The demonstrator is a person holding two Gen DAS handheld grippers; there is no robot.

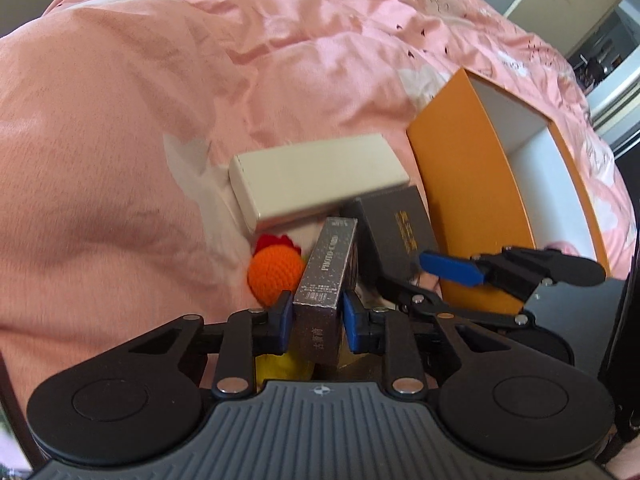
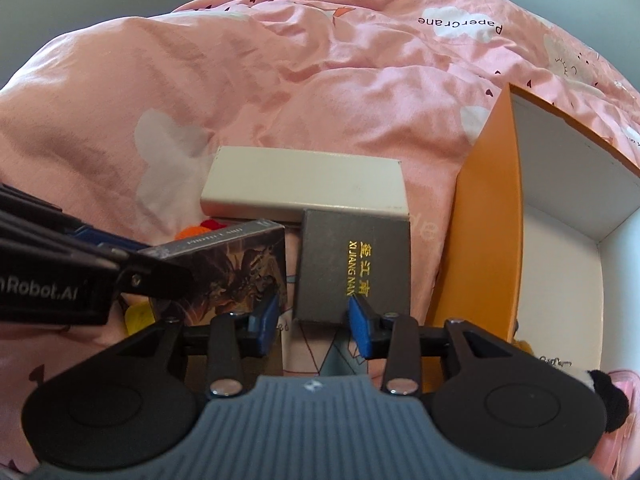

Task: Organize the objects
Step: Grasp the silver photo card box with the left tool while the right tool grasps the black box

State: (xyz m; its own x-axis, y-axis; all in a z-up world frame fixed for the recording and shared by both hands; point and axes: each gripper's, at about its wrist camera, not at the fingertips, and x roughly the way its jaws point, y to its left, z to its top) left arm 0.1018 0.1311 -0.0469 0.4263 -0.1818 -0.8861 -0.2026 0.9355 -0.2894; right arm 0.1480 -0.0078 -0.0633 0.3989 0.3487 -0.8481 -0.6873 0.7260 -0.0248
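The silver glittery cardboard photo-card box (image 1: pixel 326 280), upright on the pink bed (image 1: pixel 120 160), is clamped across its stiff, light narrow faces by the left hand-held gripper (image 1: pixel 316 320); the right hand-held gripper (image 2: pixel 314 322) is released.

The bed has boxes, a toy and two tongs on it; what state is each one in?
Left tongs: shut on the photo-card box.
Photo-card box: gripped, standing on edge.
Right tongs: open, at the dark box's near edge.
Dark box: closed, lying flat.
White box: closed, lying flat.
Orange box: open, white inside.
Orange crochet toy: on the pink bedding.
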